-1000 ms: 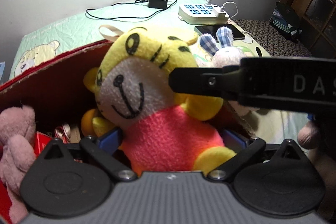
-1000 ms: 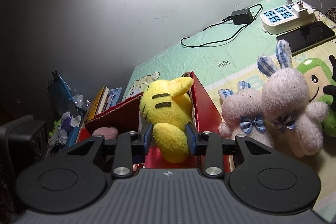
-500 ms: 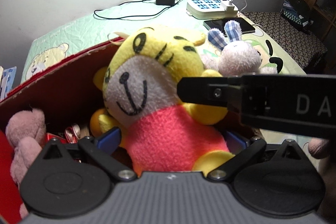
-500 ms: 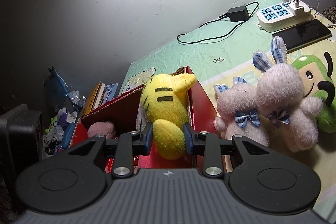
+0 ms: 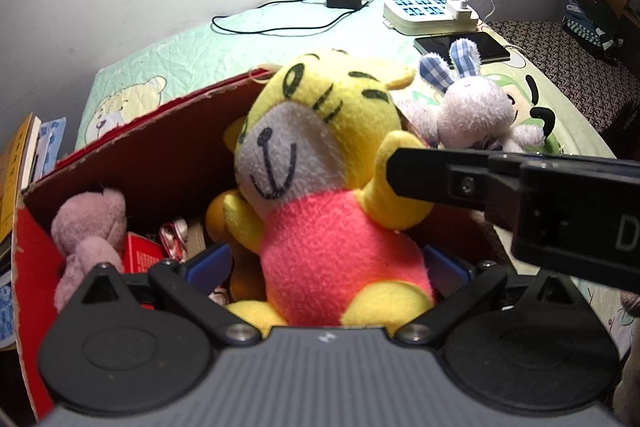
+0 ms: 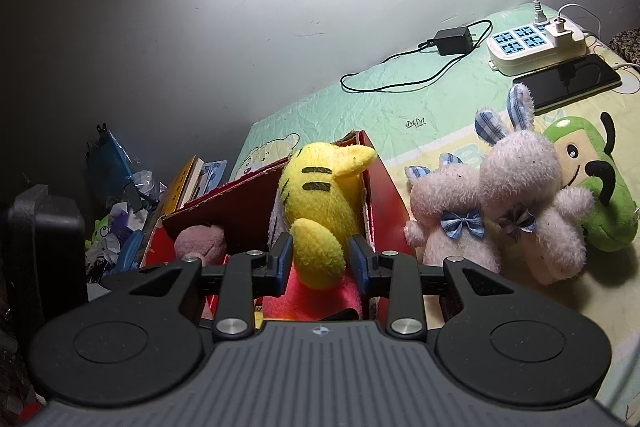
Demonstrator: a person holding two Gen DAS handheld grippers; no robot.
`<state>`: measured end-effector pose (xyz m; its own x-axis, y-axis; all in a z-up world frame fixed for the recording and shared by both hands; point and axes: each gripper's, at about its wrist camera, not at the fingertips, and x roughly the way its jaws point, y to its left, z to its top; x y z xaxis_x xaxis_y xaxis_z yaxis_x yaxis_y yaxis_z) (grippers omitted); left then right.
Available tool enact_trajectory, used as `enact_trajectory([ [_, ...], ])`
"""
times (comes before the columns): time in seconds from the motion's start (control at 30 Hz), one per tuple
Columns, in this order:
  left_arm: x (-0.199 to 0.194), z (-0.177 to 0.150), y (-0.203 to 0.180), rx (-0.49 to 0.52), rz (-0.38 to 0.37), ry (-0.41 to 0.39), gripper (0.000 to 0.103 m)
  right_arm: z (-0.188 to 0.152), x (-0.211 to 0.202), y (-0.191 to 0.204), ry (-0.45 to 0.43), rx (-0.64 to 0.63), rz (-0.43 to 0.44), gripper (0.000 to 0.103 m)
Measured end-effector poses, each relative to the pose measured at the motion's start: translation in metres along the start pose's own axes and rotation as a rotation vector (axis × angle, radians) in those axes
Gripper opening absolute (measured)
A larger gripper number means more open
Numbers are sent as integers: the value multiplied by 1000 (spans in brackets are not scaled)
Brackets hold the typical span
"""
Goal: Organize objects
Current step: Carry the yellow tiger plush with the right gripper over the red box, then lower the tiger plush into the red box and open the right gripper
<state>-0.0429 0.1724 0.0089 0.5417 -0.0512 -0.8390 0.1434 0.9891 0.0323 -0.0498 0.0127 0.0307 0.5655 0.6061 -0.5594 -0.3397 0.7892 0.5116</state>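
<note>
A yellow tiger plush [image 5: 320, 155] in a pink shirt sits upright in the red cardboard box [image 5: 132, 155]. My left gripper [image 5: 326, 267] is open wide around its pink body. My right gripper [image 6: 320, 259] comes from the side; its blue pads press on the tiger's yellow arm [image 6: 318, 259]. The right gripper's black finger shows in the left wrist view [image 5: 440, 179] at that arm. A pink plush [image 5: 88, 227] lies in the box's left end. Two white-pink bunnies [image 6: 516, 195] lie on the bed right of the box.
A green plush [image 6: 600, 187] lies beside the bunnies. A phone [image 6: 568, 79], a power strip [image 6: 532, 47] and a black charger with cable [image 6: 452, 41] lie at the back of the bed. Books and clutter [image 6: 160, 187] stand left of the box. An orange ball [image 5: 216, 219] and red packet are inside.
Both grippers have pulled back and up a little, so more of the box and bed shows. The tiger stays in the box, held by its arm.
</note>
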Motion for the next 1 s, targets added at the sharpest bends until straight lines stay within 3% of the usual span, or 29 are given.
enact_trajectory([
  [0.7, -64, -23, -3, -44, 92, -68, 102, -21, -40, 23, -46, -60, -1, 34],
  [1.0, -73, -41, -5, -81, 108, -28, 102, -36, -49, 30, -35, -80, -16, 34],
])
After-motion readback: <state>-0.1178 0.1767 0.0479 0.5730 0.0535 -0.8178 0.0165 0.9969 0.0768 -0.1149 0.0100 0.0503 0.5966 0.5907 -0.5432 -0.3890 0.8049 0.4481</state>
